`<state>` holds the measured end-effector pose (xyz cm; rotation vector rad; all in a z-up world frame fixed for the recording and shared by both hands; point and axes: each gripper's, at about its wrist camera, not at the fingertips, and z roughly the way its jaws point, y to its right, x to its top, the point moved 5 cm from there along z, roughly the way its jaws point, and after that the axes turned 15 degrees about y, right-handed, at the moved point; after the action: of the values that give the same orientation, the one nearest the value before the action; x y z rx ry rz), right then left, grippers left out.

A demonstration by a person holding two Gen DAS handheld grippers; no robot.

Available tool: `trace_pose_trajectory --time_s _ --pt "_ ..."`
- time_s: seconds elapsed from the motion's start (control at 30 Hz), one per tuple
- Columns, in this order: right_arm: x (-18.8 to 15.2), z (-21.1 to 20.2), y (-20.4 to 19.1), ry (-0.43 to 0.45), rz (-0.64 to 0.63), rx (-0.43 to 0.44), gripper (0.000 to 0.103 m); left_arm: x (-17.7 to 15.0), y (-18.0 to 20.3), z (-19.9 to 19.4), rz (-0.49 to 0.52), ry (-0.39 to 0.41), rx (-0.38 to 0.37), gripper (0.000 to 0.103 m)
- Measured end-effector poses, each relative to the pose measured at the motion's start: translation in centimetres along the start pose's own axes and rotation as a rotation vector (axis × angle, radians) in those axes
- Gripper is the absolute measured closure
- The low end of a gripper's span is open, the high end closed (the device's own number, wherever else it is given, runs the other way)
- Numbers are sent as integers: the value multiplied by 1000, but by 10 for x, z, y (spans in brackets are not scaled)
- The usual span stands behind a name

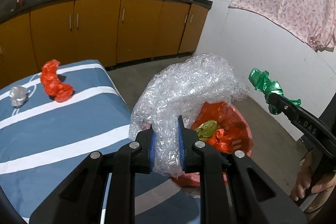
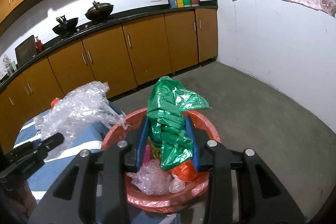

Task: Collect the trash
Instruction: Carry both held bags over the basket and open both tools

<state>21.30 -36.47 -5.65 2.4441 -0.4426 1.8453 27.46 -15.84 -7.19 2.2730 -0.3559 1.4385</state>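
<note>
The left claw (image 1: 167,129) is closed on a large crumpled sheet of clear bubble wrap (image 1: 184,87); its blue pads (image 1: 181,135) press the wrap from both sides, and the rest of the sheet rises above and in front of the fingers. The wrap hangs over the near edge of a round bin lined with a thin orange-red plastic bag (image 2: 201,119), which stands on the grey floor just beside a bed with a blue cover with white stripes (image 1: 52,123).

The right claw (image 2: 167,133) grips a crumpled piece of shiny green foil plastic (image 2: 170,110) between its blue pads. The jaws stand partly apart because the bundle fills the gap. The green piece is directly above the open bin. Inside the bin lie pale clear plastic film (image 2: 151,180), an orange-red plastic scrap (image 2: 184,171) and a yellow-green wrapper (image 1: 206,129).

On the bed, well apart from the bin, two things are not yet collected: a crumpled orange-red plastic bag (image 1: 55,83) and a small ball of silver foil (image 1: 18,96).

On the side of the right claw, in the left wrist view, the white letters "DAS" (image 1: 308,128) can be read. The left claw also has a small print on its body, but it is too blurred to read. A hand (image 1: 310,180) holds the handle of the right claw.
</note>
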Motion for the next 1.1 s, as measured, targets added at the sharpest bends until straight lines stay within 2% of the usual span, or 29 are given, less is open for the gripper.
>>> trace_pose_trajectory --time_s 0.43,0.5,0.57,0.6,0.67,0.83,1.0,1.1 --pt "-3 24 8 -5 17 3 68 -11 26 39 14 -61 -47 85" --pt "-5 28 10 -10 22 17 66 -15 28 43 16 -73 -59 78" --pt "-7 32 10 -20 27 28 60 -17 26 44 16 -80 -66 45" --pt "-9 34 10 -26 29 33 57 -18 21 42 12 -68 -54 40" --pt "-14 36 10 -40 30 43 49 -18 14 40 2 -62 -44 38" --pt "-21 32 12 -45 34 43 43 -17 -21 30 -28 -47 13 38" --pt "-13 30 2 -29 21 48 36 -13 -66 5 -12 10 118 33" --pt "-10 32 -23 -25 -5 86 30 -12 -101 -13 3 34 192 32"
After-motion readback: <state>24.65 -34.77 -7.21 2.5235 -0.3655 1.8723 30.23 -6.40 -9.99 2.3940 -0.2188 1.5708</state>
